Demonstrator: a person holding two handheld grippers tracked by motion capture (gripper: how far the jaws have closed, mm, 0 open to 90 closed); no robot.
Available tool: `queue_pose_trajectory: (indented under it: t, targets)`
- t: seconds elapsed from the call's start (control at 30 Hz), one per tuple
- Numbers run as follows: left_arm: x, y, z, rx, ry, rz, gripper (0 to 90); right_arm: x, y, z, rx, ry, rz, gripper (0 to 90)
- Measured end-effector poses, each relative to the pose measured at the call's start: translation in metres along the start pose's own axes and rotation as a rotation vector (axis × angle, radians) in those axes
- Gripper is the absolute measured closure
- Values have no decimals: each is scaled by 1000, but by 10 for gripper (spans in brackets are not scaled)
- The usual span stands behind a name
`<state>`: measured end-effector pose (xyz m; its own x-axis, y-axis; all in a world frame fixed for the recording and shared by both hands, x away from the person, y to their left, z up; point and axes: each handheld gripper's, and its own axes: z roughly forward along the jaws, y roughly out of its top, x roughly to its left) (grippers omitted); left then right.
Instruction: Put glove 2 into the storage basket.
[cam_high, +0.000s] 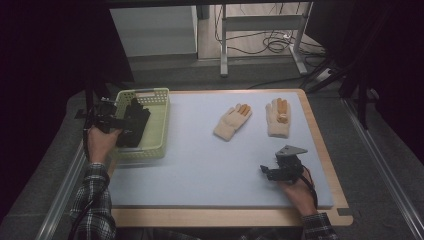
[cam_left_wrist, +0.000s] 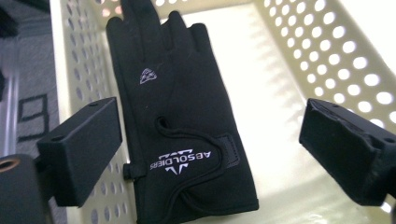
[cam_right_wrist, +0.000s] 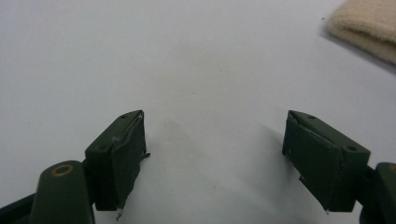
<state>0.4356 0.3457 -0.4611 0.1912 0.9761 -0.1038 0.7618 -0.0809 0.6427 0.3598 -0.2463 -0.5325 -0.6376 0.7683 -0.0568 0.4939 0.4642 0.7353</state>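
Presently, the left gripper hung over the pale green perforated plastic basket at the table's left edge, its jaws spread wide with nothing gripped between them; below them, in the left gripper view, the black fabric glove with white lettering lay flat on the basket floor, close to the perforated wall, fingers pointing away from the camera; the glove was free of both pads. The right gripper rested low over the light grey mat near the table's front right corner, jaws likewise standing well apart and empty; the right gripper view showed bare mat between them. Two cream knitted gloves with orange fingertips lay on the mat beyond it, one nearer the middle, the other nearer the right edge; both lay well apart from either gripper.
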Motion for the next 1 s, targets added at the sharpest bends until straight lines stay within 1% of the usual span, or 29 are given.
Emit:
queue_pose_trajectory:
  t: [0.03,0.1,0.13,0.17,0.23,0.3,0.33,0.37,0.47,0.6,0.67,0.73,0.77,0.8,0.83,0.87,0.9,0.97,1.0]
  targets:
    - [0,1,2,17,10,-8,68,0,0,0,0,0,0,210]
    - [0,2,8,40,-12,-18,70,0,0,0,-1,-1,-1,210]
    - [-2,2,13,38,-7,-35,71,0,0,0,-1,-2,-1,210]
    - [-2,2,13,38,-7,-35,83,0,0,0,-1,-2,-1,210]
    - [-5,3,16,24,-21,-34,89,0,0,0,-1,-1,-1,209]
    - [-12,4,17,17,-29,-10,89,0,0,0,0,-1,0,209]
    - [-21,5,15,-1,-28,13,89,0,0,0,-1,-1,-1,209]
    - [-21,5,15,-1,-28,13,89,0,0,0,-1,-1,-1,209]
    - [-35,6,10,-40,-66,35,80,0,0,0,-1,-1,-1,209]
    - [-53,4,1,-77,-119,82,68,0,0,0,2,-1,-2,209]
    - [-64,0,-2,-84,-144,112,58,0,0,0,2,-2,-2,209]
    - [-77,-4,-6,-93,-166,154,44,0,0,0,3,-1,0,209]
    - [-87,-9,-10,-104,-191,183,38,0,0,0,3,-2,0,209]
    - [-87,-9,-10,-104,-191,183,37,0,0,0,3,-2,0,209]
    - [-94,-12,-12,-111,-206,198,37,0,0,0,2,-2,-1,209]
    - [-107,-20,-16,-121,-225,250,32,0,0,0,2,-2,-1,209]
    - [-107,-20,-16,-121,-225,250,30,0,0,0,2,-2,-1,209]
    - [-121,-28,-20,-129,-241,301,24,0,0,0,3,-1,-1,209]
    - [-130,-34,-23,-143,-252,321,21,0,0,0,3,-2,-1,209]
